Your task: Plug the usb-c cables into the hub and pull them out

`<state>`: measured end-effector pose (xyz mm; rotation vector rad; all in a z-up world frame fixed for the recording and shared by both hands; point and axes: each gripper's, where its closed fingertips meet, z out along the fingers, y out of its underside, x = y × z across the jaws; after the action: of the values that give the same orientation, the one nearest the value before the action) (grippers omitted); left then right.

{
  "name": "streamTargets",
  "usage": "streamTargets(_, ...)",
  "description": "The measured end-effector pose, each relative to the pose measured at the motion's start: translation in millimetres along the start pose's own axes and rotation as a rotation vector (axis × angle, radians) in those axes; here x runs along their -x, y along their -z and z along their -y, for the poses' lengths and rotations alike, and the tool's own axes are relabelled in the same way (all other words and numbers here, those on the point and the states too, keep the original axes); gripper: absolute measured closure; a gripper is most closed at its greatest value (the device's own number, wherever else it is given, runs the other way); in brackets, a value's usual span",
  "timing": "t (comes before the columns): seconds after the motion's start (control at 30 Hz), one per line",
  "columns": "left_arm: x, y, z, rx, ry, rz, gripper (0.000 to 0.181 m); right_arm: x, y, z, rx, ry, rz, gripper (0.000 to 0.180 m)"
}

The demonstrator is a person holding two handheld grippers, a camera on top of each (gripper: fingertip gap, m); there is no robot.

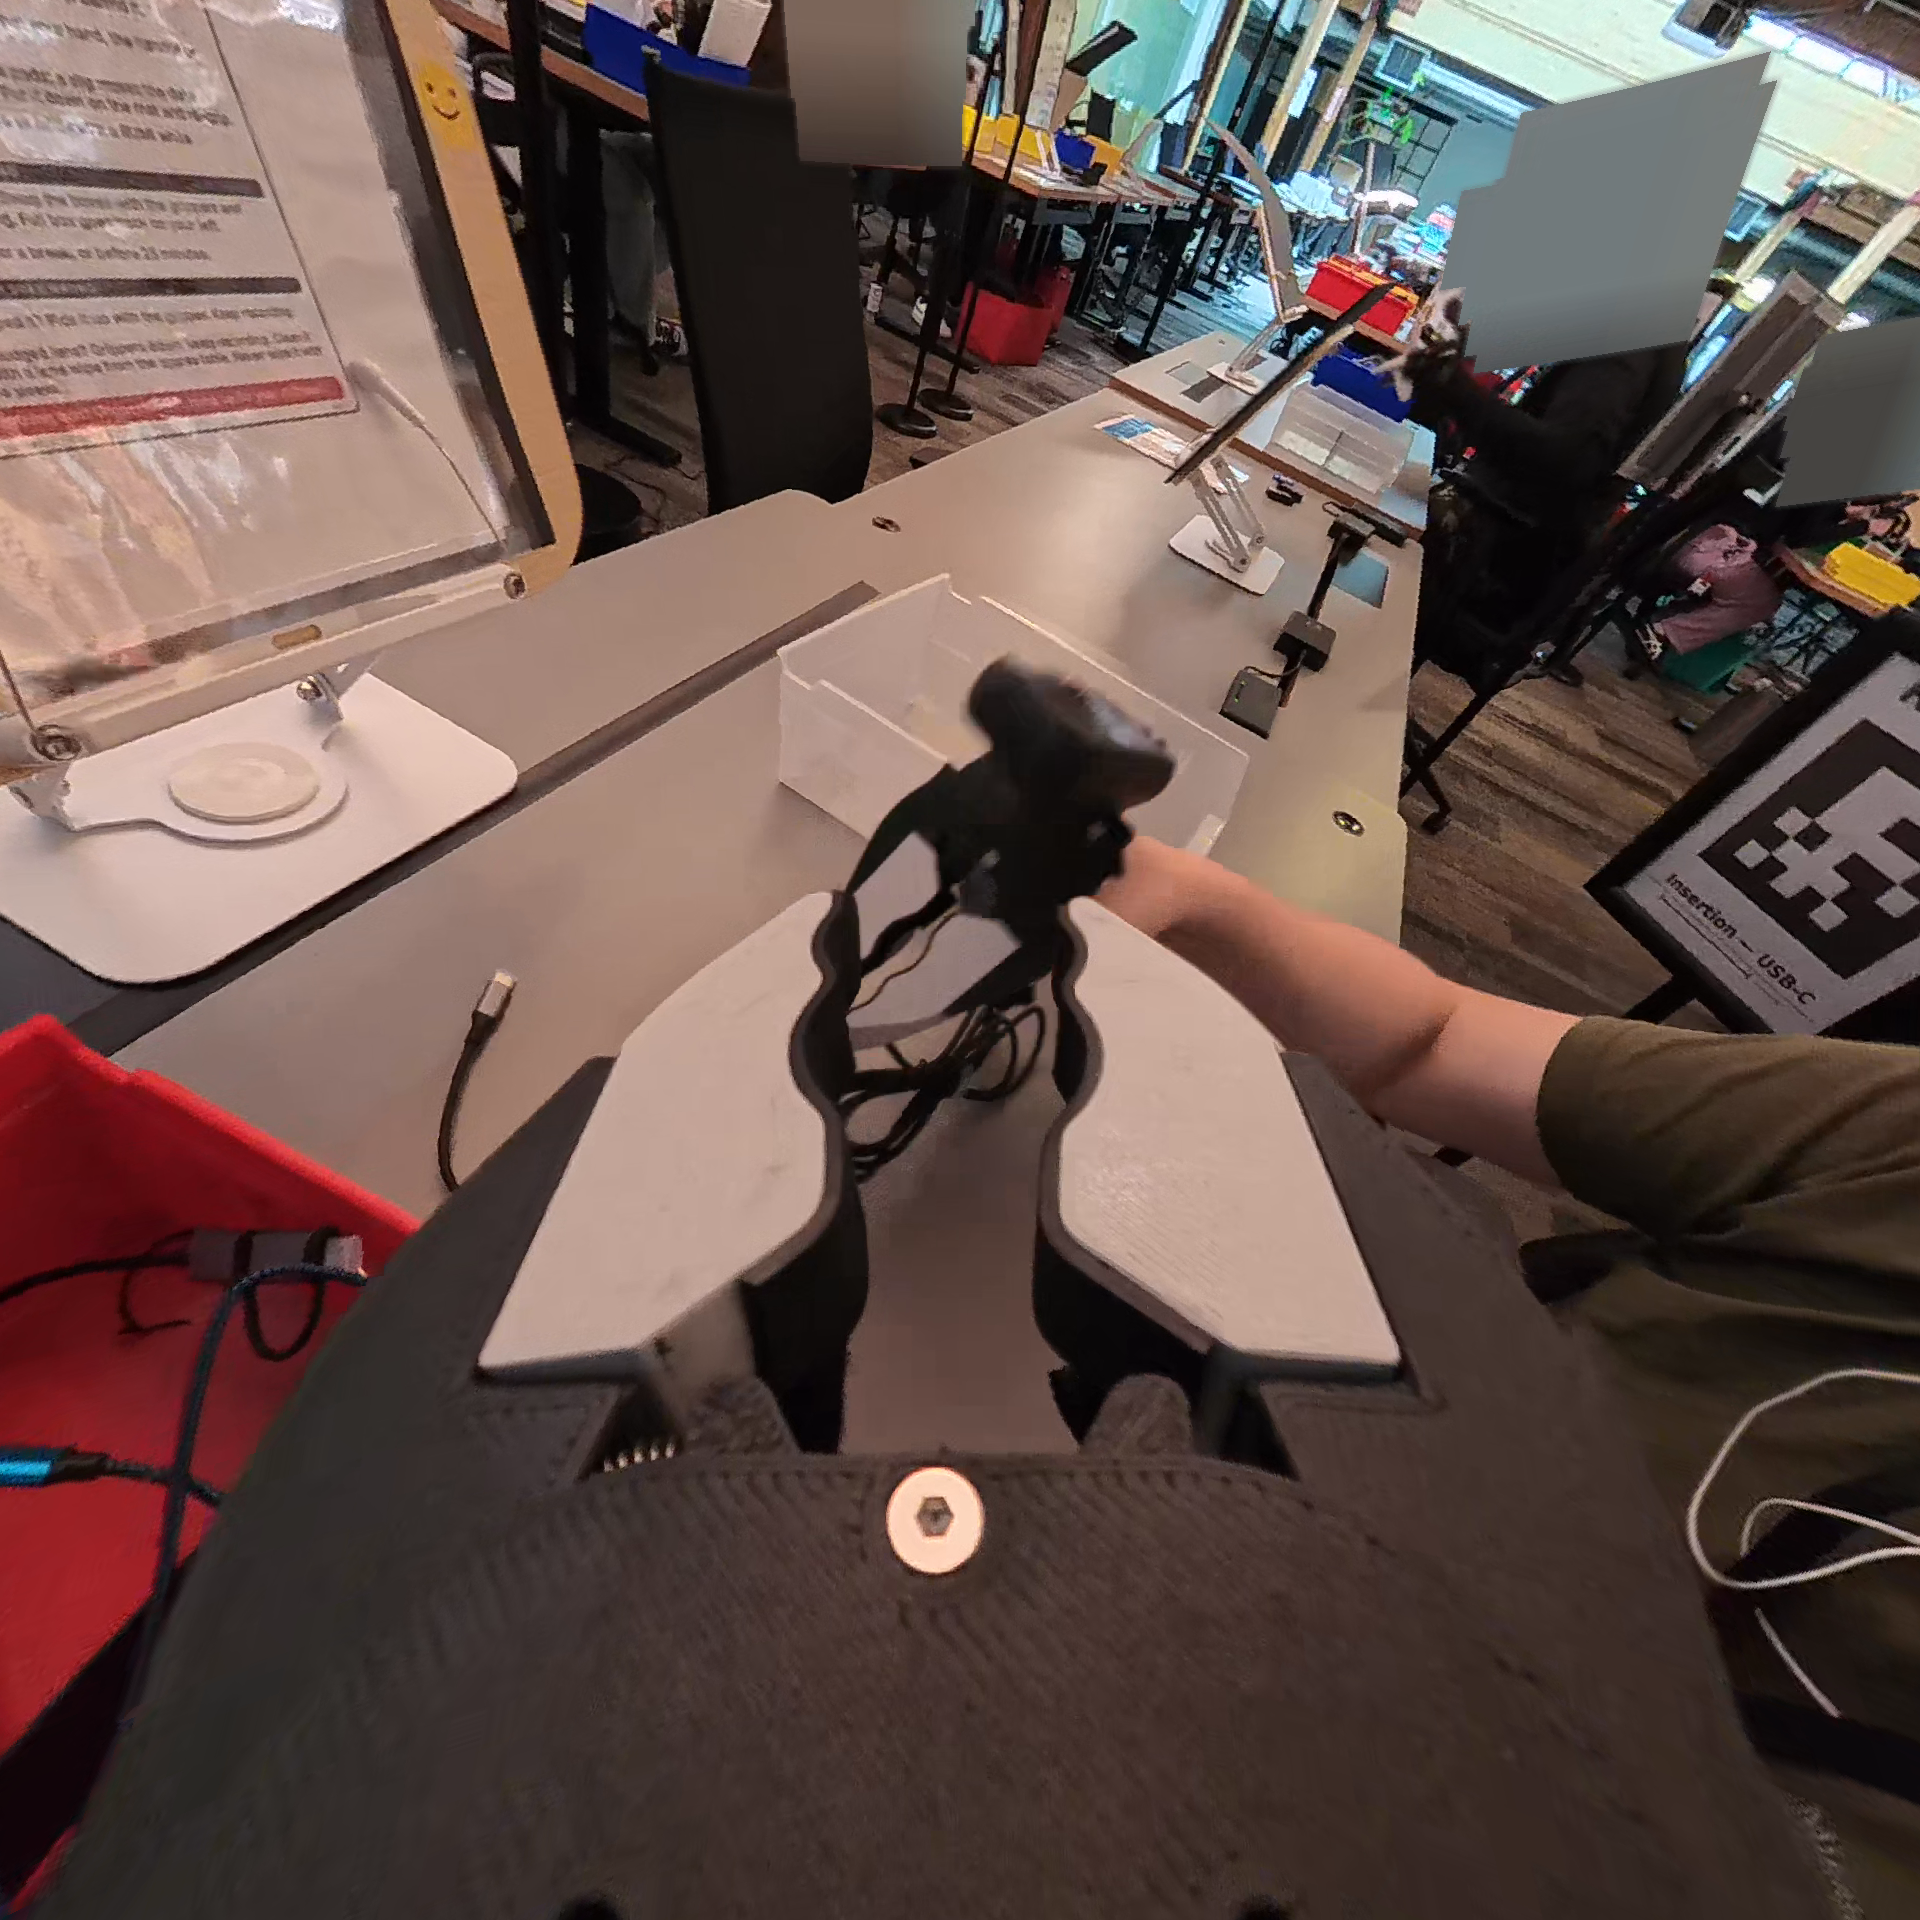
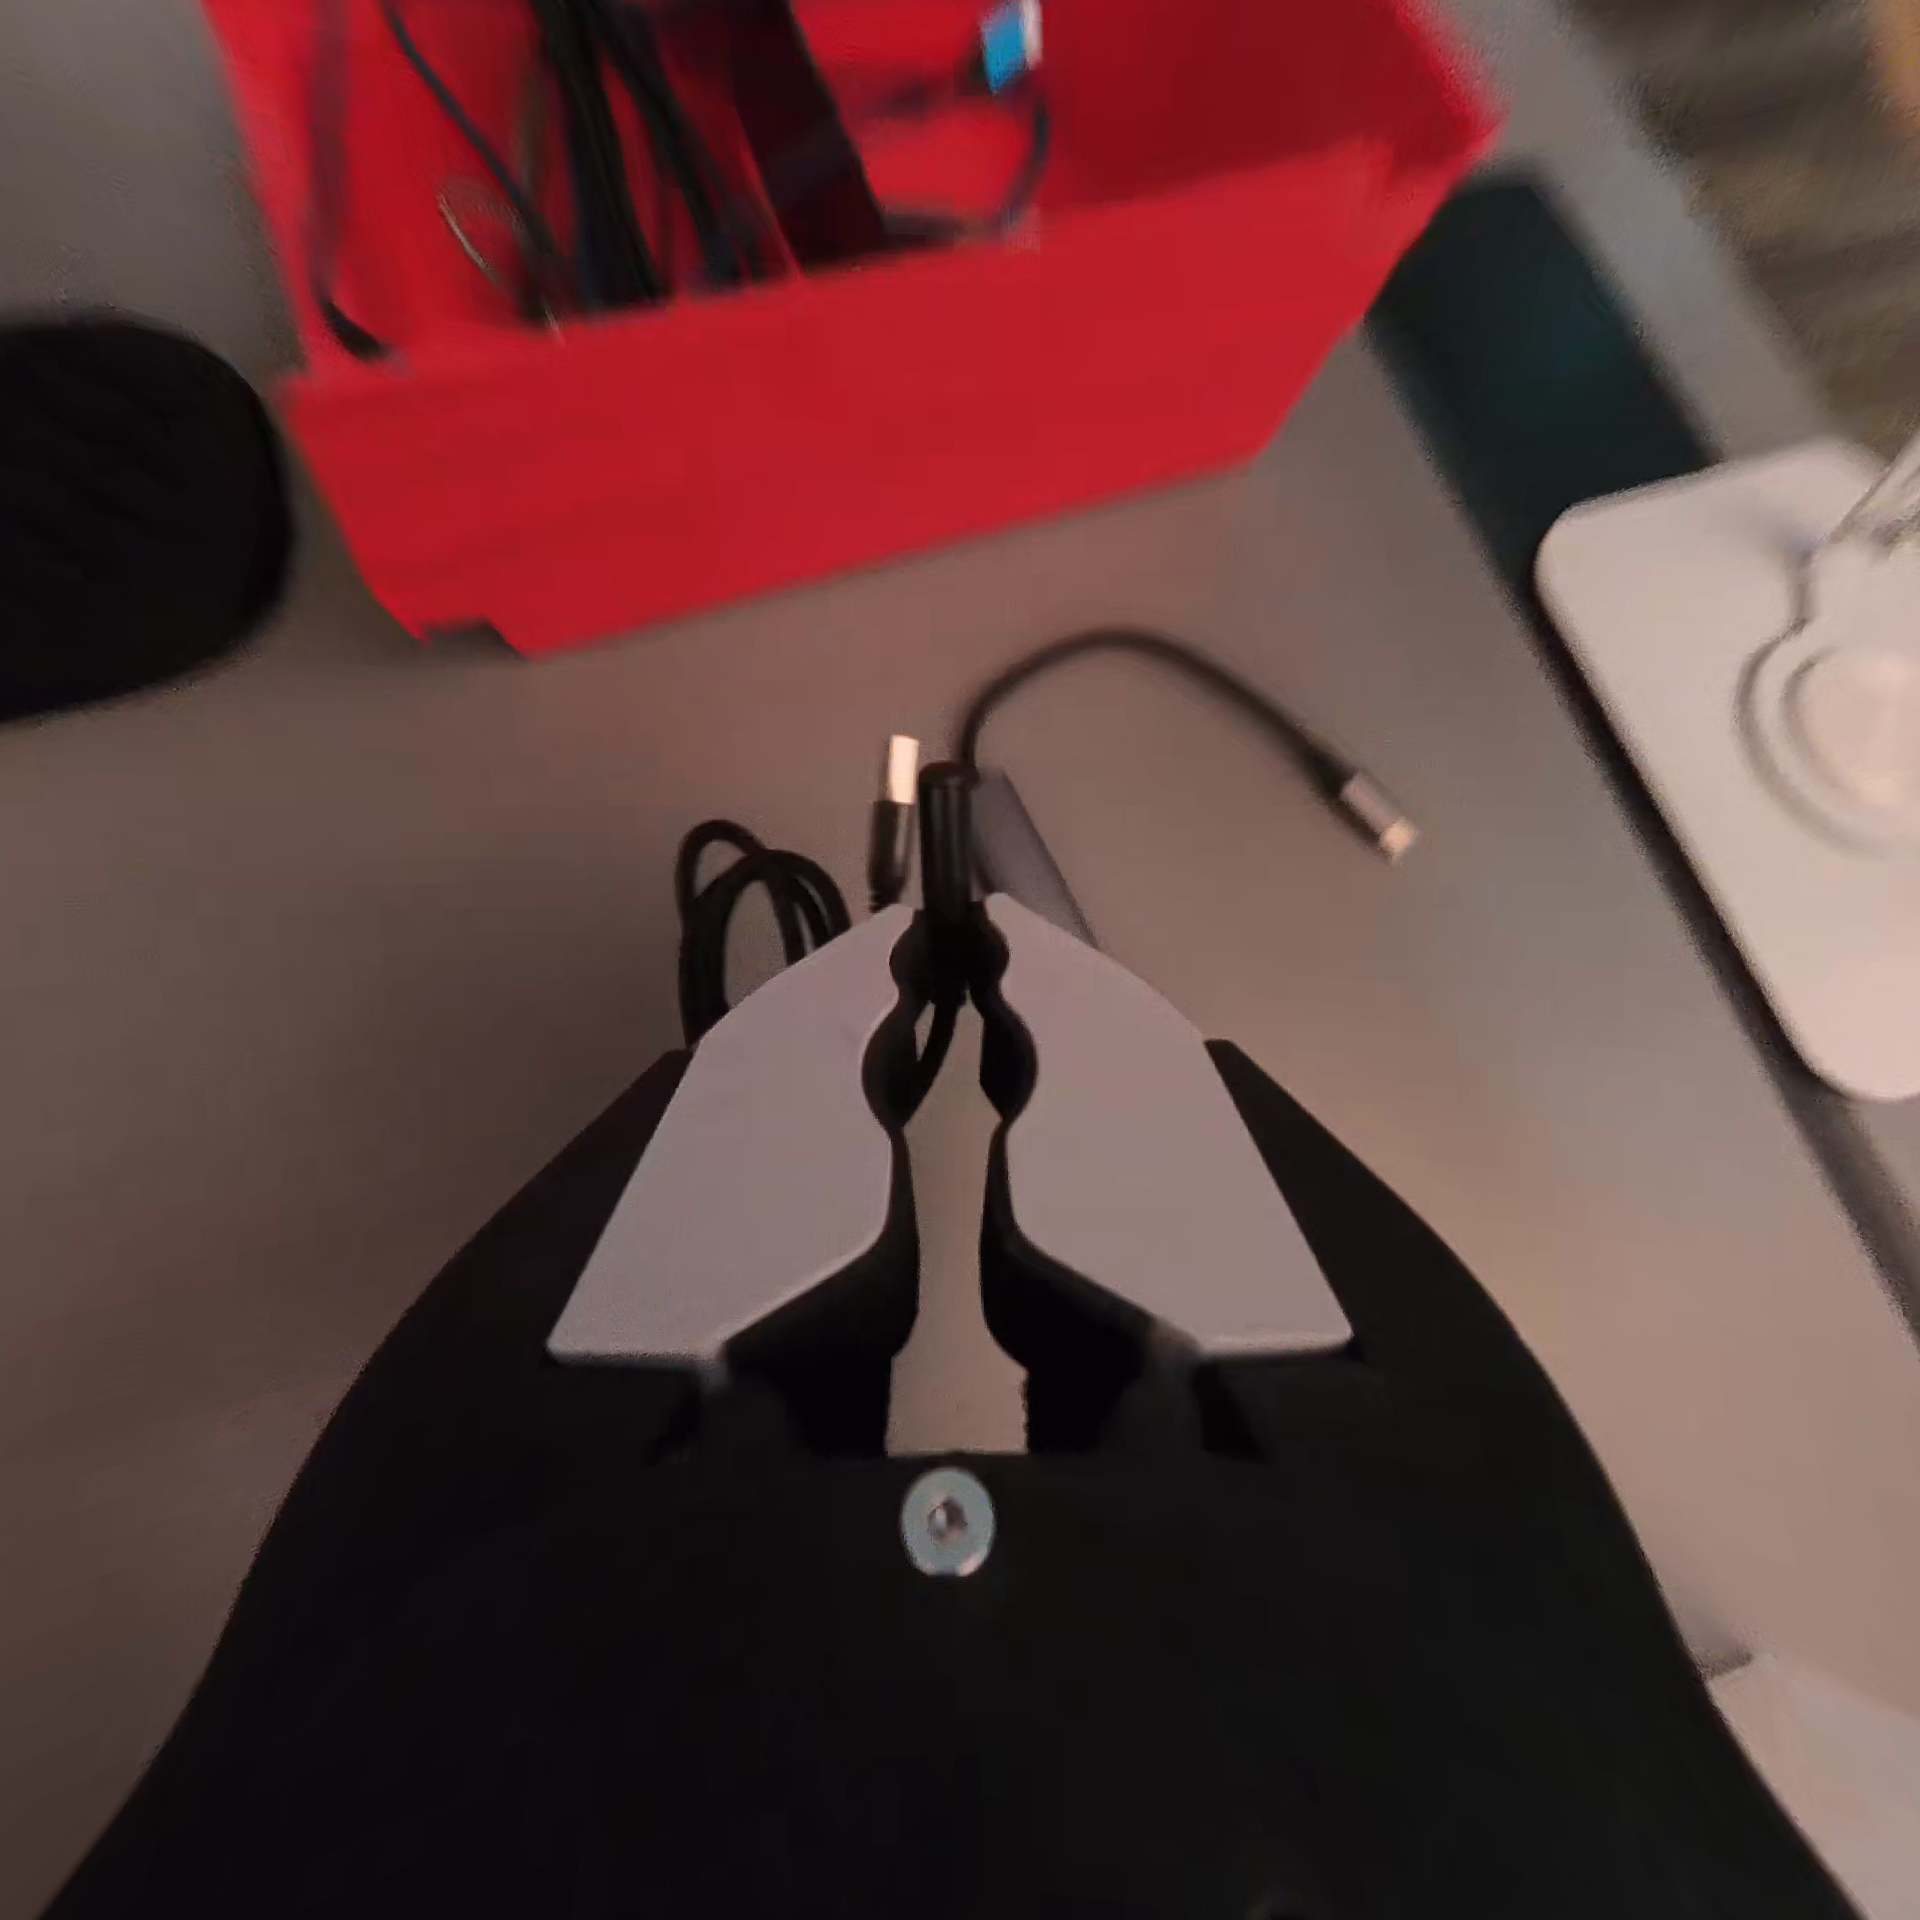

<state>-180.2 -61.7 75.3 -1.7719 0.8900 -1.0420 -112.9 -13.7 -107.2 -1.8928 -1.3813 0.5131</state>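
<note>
In the right wrist view my right gripper (image 2: 943, 920) is shut on a black cable plug (image 2: 943, 831) that sticks out past its tips. The same cable's silver-tipped plug (image 2: 900, 774) and its black coil (image 2: 748, 904) lie just beyond. The grey hub (image 2: 1023, 868) lies on the table, partly hidden by the right finger; its short lead ends in a silver plug (image 2: 1371, 821). In the left wrist view my left gripper (image 1: 956, 925) is open and empty. The blurred right gripper (image 1: 1039, 790) is just ahead of it over the cable coil (image 1: 935, 1070). The hub lead's plug (image 1: 497, 992) lies to the left.
A red bin (image 1: 94, 1195) with several cables stands at the left, also in the right wrist view (image 2: 831, 457). A white bin (image 1: 862, 686) stands behind. A sign stand's white base (image 1: 260, 831) is at the far left. A person's forearm (image 1: 1351, 1008) reaches in from the right.
</note>
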Motion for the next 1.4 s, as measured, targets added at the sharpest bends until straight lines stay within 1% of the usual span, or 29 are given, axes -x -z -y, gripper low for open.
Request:
streamTargets(0.03, 1, -3, -1, 0.003, -0.023, -0.014, 0.146, 2, 14, 13, -0.070, 0.002, 0.008, 0.173)
streamTargets(0.17, -7, -27, -15, 0.080, -0.145, -0.098, 0.148, 22, 68, 60, -0.348, 0.040, 0.090, 0.173)
streamTargets(0.27, -29, -49, -22, 0.096, -0.256, -0.208, 0.144, 39, 95, 79, -0.452, 0.115, 0.106, 0.173)
streamTargets(0.33, -41, -62, -22, 0.075, -0.306, -0.247, 0.144, 47, 103, 84, -0.470, 0.151, 0.104, 0.173)
streamTargets(0.47, -54, -74, -28, 0.077, -0.391, -0.271, 0.174, 52, 107, 87, -0.476, 0.195, 0.080, 0.173)
streamTargets(0.53, -54, -74, -28, 0.073, -0.411, -0.257, 0.174, 52, 109, 87, -0.486, 0.204, 0.083, 0.173)
streamTargets(0.8, -53, -75, -30, 0.096, -0.444, -0.230, 0.175, 53, 108, 86, -0.508, 0.210, 0.113, 0.172)
streamTargets(0.9, -52, -76, -36, 0.137, -0.490, -0.203, 0.175, 62, 115, 88, -0.532, 0.234, 0.157, 0.157)
streamTargets(1.0, -53, -79, -39, 0.156, -0.524, -0.181, 0.175, 62, 115, 87, -0.523, 0.246, 0.134, 0.160)
streamTargets(1.07, -56, -79, -41, 0.167, -0.528, -0.191, 0.175, 63, 113, 86, -0.517, 0.234, 0.163, 0.162)
streamTargets(1.17, -57, -79, -42, 0.171, -0.530, -0.199, 0.175, 62, 110, 83, -0.506, 0.212, 0.187, 0.171)
streamTargets(1.3, -58, -73, -43, 0.167, -0.516, -0.214, 0.175, 65, 113, 84, -0.525, 0.208, 0.230, 0.171)
streamTargets(1.33, -58, -70, -40, 0.149, -0.500, -0.216, 0.169, 64, 113, 84, -0.526, 0.207, 0.225, 0.171)
streamTargets(1.37, -58, -66, -37, 0.128, -0.477, -0.220, 0.155, 61, 114, 83, -0.525, 0.204, 0.210, 0.171)
streamTargets(1.4, -57, -62, -35, 0.112, -0.458, -0.224, 0.148, 59, 116, 84, -0.532, 0.199, 0.204, 0.171)
